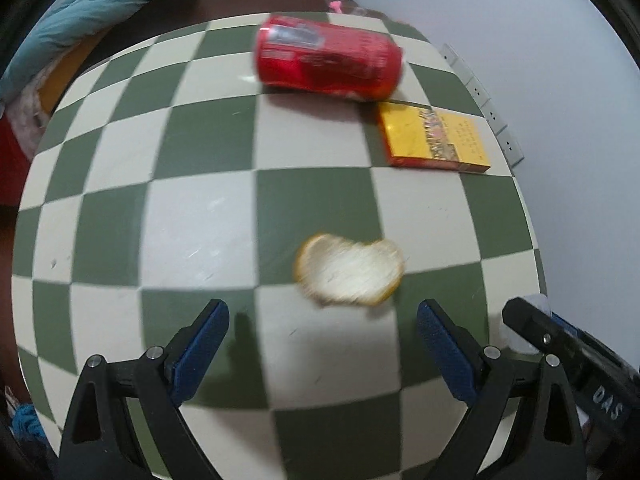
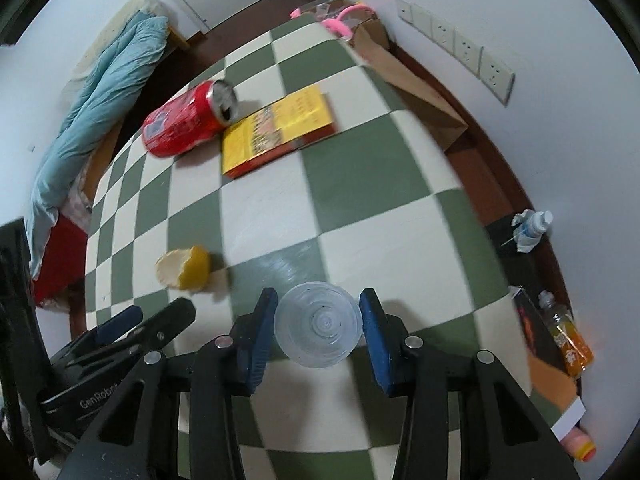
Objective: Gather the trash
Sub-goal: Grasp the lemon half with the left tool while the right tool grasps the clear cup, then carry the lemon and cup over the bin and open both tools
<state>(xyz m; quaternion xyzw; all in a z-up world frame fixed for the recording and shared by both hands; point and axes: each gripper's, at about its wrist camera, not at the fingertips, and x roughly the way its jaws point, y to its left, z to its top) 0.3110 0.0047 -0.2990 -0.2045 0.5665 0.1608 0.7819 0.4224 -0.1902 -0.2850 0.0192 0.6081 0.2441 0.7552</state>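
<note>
Bracketing a clear plastic cup [image 2: 318, 326], the right gripper [image 2: 319, 326] has its blue pads set on either side of the cup wall, at or very near contact; whether they already press it cannot be told, and no dent shows in the wall. The cup appears to stand upright at the near edge of the checkered table [image 2: 360, 168], seen from above. Judged from its thin, transparent wall, it is very light, springy and easily crushed, so a light squeeze across the middle of the wall should suit it better than a hard pinch at the rim. The left gripper [image 1: 322, 346] hangs over the table with its jaws spread wide and nothing between them, the peel lying just beyond its fingertips. That piece of citrus peel [image 1: 349, 270], yellow outside and white within, looks soft, light and flat-lying, best taken across its raised curl. Farther off lies a red drink can [image 1: 328, 60] on its side, rigid but thin-walled, smooth and free to roll; a grip across the body seems safest. Just beside the can rests a yellow book [image 1: 434, 138], not obviously trash.
</note>
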